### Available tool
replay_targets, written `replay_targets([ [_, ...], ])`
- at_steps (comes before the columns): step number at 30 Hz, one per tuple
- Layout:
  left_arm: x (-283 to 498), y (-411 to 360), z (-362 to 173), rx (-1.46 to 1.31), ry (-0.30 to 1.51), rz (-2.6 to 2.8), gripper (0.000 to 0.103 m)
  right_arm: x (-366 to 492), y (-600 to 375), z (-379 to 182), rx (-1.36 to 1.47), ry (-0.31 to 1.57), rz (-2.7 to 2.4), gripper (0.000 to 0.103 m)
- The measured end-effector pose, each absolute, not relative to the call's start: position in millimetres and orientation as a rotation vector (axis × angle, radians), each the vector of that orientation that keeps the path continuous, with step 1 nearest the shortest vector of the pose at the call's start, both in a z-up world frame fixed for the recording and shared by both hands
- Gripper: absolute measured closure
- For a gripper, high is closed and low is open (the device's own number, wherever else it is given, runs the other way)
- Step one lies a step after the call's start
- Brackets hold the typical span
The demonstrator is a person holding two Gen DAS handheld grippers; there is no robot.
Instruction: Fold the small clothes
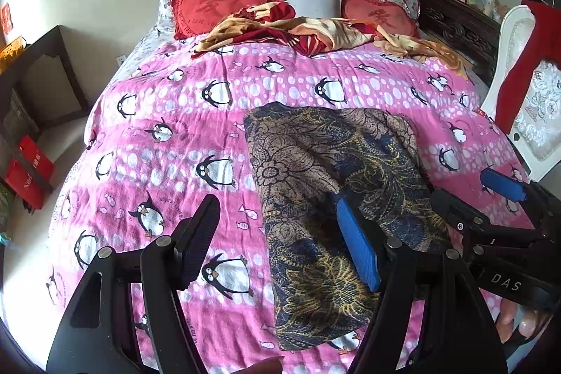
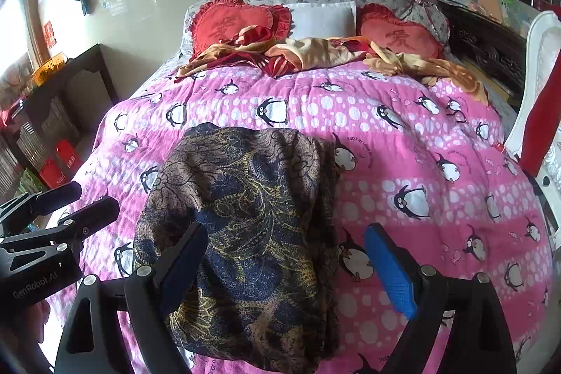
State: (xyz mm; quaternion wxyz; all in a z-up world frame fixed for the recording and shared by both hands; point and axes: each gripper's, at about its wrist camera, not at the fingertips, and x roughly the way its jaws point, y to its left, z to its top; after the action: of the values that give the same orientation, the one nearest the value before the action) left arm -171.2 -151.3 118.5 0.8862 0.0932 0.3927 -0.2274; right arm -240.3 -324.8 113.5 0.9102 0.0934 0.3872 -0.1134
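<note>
Your garment [image 2: 245,233], dark blue and brown with gold floral print, folded into a long strip, on the pink penguin quilt [image 2: 403,146], long axis 6 to 12 o'clock, your left gripper [image 1: 280,244] jaws apart at its left edge, your right gripper [image 2: 287,265] jaws apart over its near end

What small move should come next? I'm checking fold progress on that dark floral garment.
Probably lower both grippers onto the near end of the dark floral garment and pinch it: it lies as a long strip on the pink penguin blanket, and both sets of jaws are open, holding nothing.
</note>
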Motion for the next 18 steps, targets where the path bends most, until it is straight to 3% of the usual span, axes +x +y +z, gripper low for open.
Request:
replay_targets([
  [18,-167.1,-150.2,114.8,0.192,0.826,-0.463,0.033,-237.7,-325.0,108.4,0.202,0.808,-0.223,0.014],
])
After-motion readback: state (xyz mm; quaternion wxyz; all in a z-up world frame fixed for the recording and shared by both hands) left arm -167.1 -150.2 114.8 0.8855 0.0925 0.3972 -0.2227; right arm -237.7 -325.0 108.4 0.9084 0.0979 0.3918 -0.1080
